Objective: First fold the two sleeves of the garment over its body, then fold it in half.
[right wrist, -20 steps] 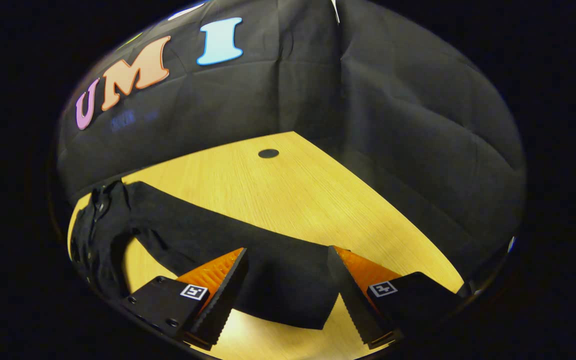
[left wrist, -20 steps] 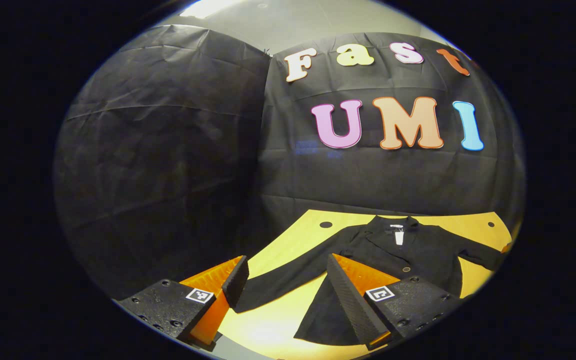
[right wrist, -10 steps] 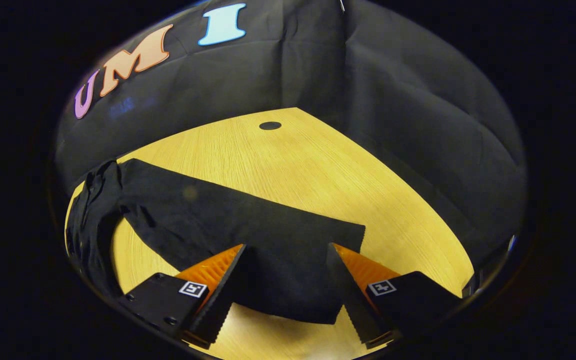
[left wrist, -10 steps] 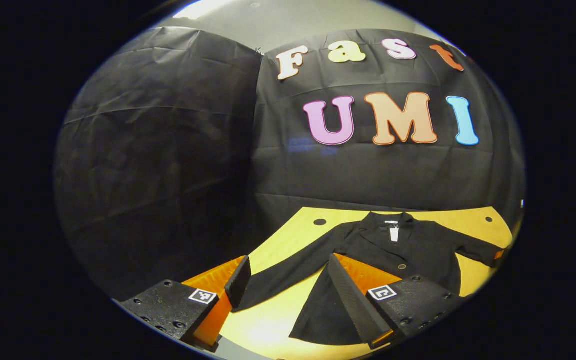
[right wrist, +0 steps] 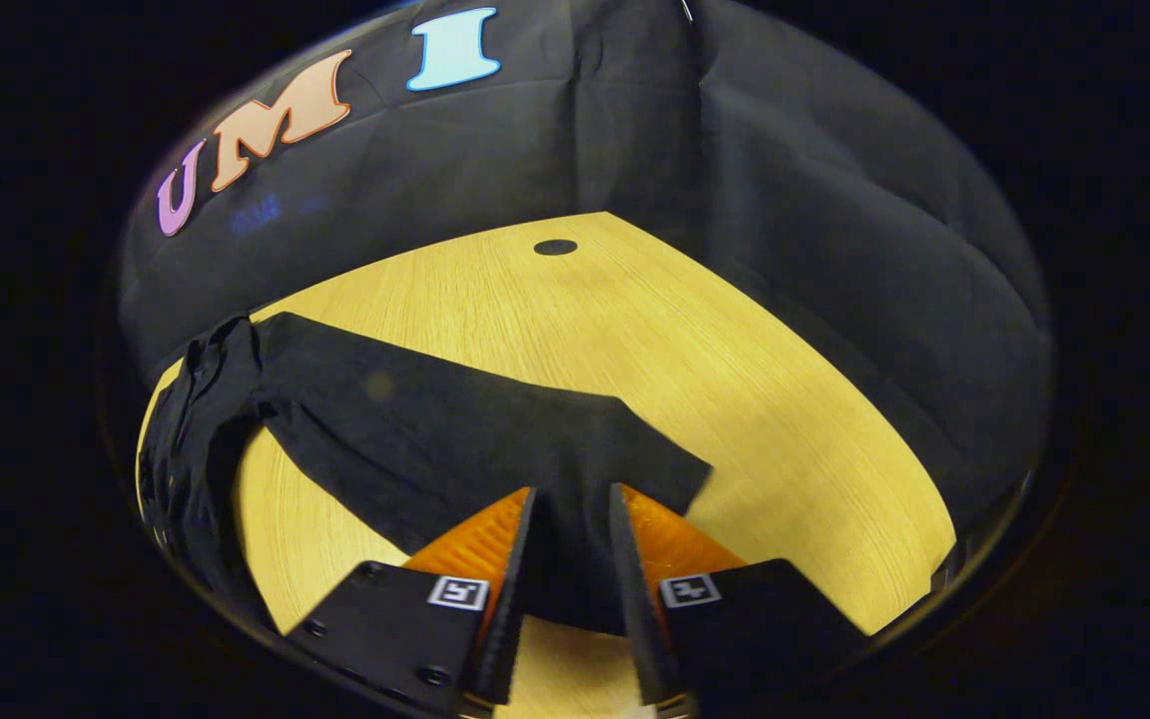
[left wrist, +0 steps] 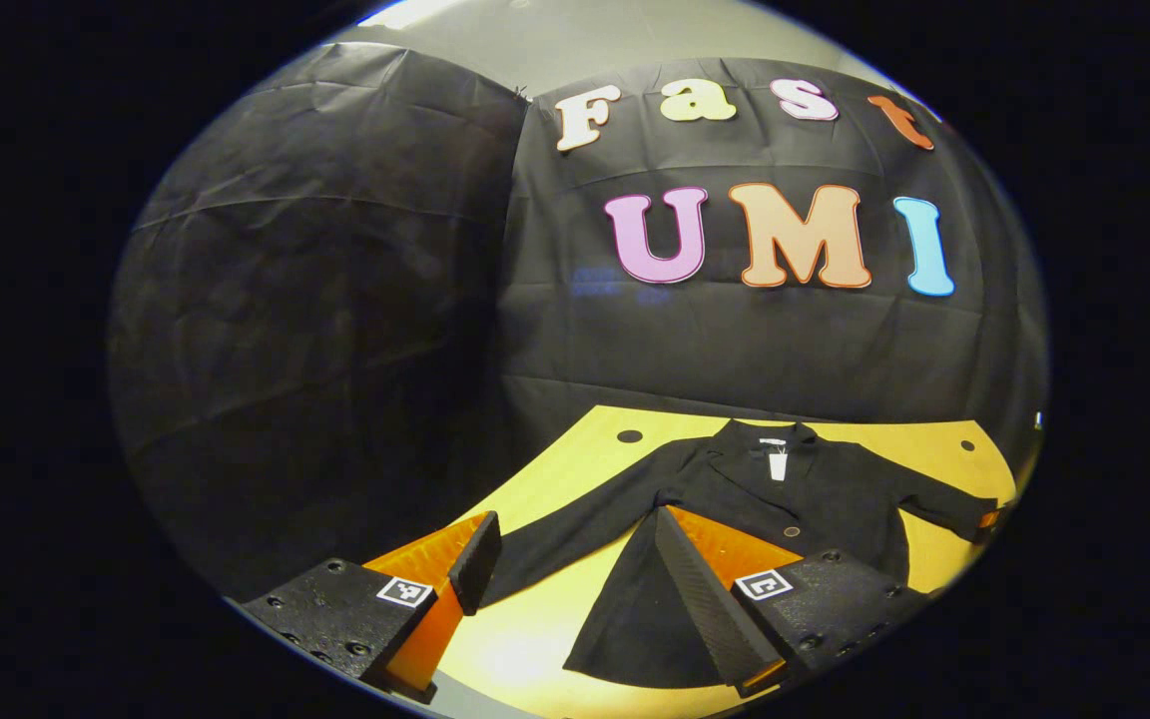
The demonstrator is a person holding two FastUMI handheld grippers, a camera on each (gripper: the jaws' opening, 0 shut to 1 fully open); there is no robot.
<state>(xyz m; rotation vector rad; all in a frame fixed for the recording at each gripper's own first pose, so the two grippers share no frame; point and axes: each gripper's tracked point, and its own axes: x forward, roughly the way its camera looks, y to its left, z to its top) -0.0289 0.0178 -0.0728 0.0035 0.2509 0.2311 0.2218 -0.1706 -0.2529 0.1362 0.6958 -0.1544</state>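
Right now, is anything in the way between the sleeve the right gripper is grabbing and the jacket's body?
Nothing visible. The right gripper closes around the sleeve; only bare table surrounds the jacket.

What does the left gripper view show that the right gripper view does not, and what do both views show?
Left gripper view: the whole black long-sleeved jacket spread flat, with its collar, a white tag at the neck, both sleeves, and the open left hand-held gripper above the near sleeve.

Right gripper view: the right hand-held gripper with its fingers drawn close around the end of one black sleeve, seen from close by; whether both press on it is unclear.

Both: the jacket on the yellow wooden table with a round dark hole, before the black cloth wall.
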